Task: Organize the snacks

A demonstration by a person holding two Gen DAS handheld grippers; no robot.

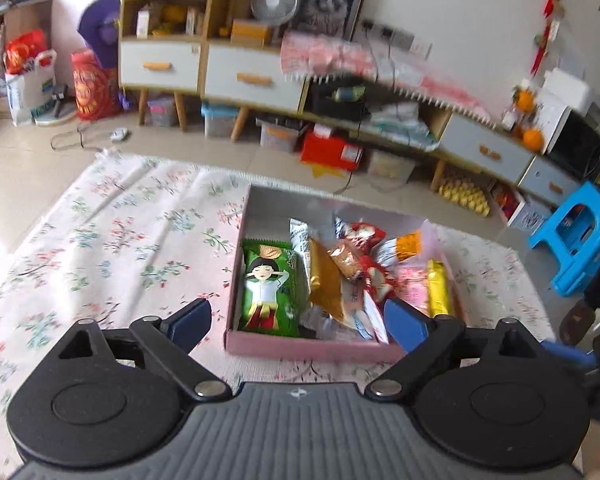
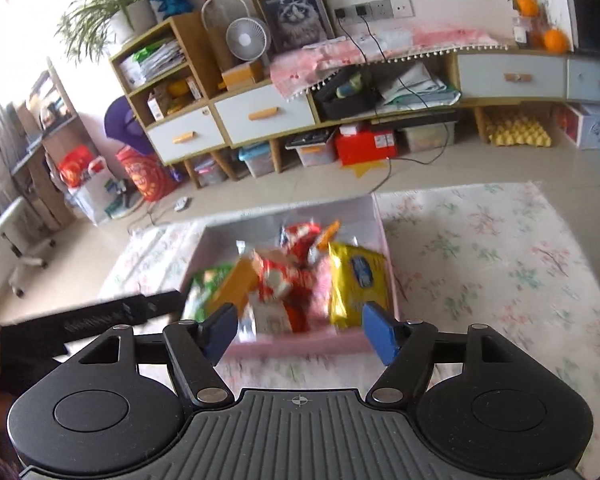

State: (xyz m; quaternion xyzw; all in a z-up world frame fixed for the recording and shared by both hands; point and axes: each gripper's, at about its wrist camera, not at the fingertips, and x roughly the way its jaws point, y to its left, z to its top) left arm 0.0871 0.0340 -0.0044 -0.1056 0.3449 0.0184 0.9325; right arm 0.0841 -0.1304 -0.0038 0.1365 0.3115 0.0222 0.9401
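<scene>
A pink box [image 1: 312,346] sits on a table covered by a flowered cloth [image 1: 112,240]. The box holds the snacks. In the left wrist view, a green packet with a cartoon girl [image 1: 266,286] lies flat along the box's left side, a gold packet [image 1: 326,284] lies just beside it, red and orange wrappers [image 1: 366,240] are piled in the middle, and a yellow bar [image 1: 438,290] lies against the right wall. In the right wrist view the contents are blurred; a large yellow packet [image 2: 354,284] stands out on the right side of the box.

The left gripper [image 1: 298,322] hangs over the near wall of the box, jaws spread wide, with nothing between its blue pads [image 1: 406,324]. The right gripper [image 2: 300,334] is also over the near wall, jaws parted somewhat less widely, and grips nothing. Neither gripper touches a snack.

A blue stool [image 1: 578,240] stands on the floor to the right. Behind the table, a low cabinet [image 2: 266,114] with white drawers runs along the wall, with a small fan [image 2: 247,38] on top.
</scene>
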